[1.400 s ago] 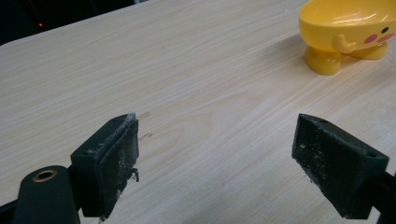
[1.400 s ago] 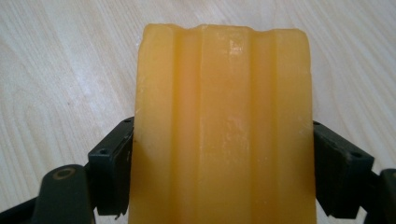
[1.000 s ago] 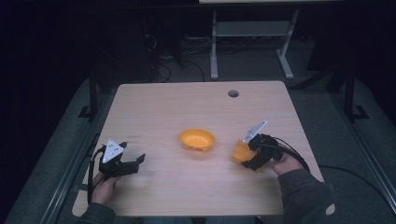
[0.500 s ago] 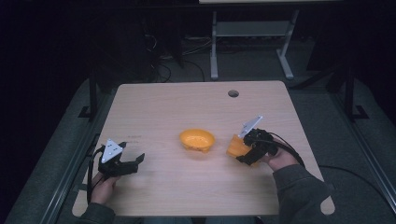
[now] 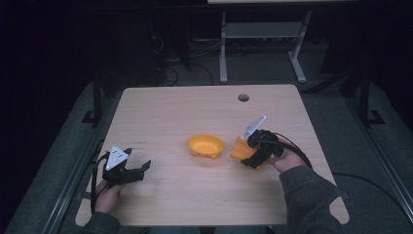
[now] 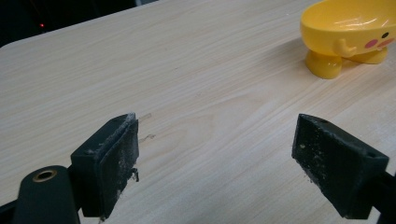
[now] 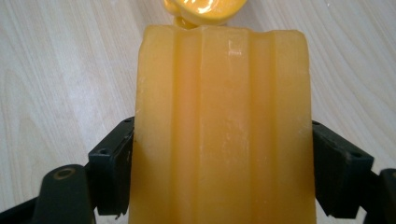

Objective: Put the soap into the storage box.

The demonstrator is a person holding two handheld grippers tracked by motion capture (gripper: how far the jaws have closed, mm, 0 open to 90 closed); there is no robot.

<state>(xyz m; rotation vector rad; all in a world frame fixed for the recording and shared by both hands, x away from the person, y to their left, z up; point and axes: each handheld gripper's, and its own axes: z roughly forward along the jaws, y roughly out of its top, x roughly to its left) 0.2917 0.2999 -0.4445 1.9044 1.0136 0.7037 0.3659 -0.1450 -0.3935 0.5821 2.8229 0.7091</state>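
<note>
Left claw (image 5: 139, 168) is held low over the pale wooden tabletop (image 5: 165, 112) near its left front corner, jaws spread wide and nothing between them; it is judged to be parked clear of the work. At the middle, a glossy yellow footed plastic bowl with a duck face (image 5: 205, 146) is stood upright. Just beside it, the right claw (image 5: 250, 157) is clamped on the flanks of a ribbed, waxy orange block (image 7: 219, 126), which is aimed at the bowl, presumably for placing.

A pale wooden table (image 5: 160, 107) stands in a dim room on grey floor (image 5: 336, 105). A white metal stand (image 5: 260, 36) and cables (image 5: 195, 68) lie beyond.
</note>
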